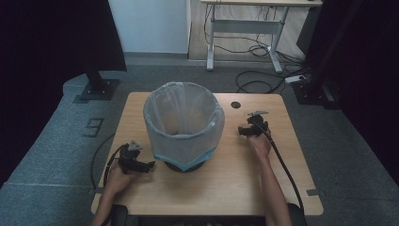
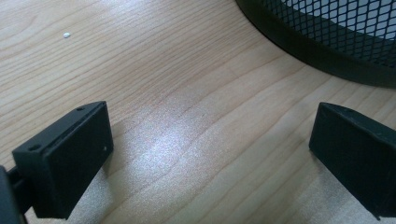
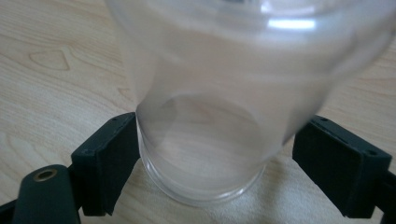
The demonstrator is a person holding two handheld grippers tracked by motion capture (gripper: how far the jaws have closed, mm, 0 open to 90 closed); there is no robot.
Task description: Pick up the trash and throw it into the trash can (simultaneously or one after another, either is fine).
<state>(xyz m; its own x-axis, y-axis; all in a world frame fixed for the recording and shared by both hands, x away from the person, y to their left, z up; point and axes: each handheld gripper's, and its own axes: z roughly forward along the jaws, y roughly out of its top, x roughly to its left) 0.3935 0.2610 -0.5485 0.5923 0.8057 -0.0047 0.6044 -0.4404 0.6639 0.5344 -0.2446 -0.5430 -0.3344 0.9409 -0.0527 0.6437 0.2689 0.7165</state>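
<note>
A clear plastic cup (image 3: 205, 116) stands upright on the wooden table (image 1: 226, 179), to the right of the bin. My right gripper (image 3: 215, 144) is shut on its lower part, one black pad (image 3: 109, 158) against each side. In the high view the right gripper (image 1: 250, 127) sits right of a black mesh bin (image 1: 183, 122) lined with a translucent bag. My left gripper (image 1: 143, 165) rests low at the bin's front left and is open. In the left gripper view my left gripper (image 2: 210, 140) holds nothing but bare wood between its jaws, with the bin's mesh base (image 2: 336, 42) just beyond.
The bin takes up the table's middle. A round cable hole (image 1: 235, 104) lies near the far edge. A small white speck (image 2: 67, 35) lies on the wood. Beyond the table are a black stand base (image 1: 98, 88), a desk frame (image 1: 244, 28) and floor cables (image 1: 263, 80).
</note>
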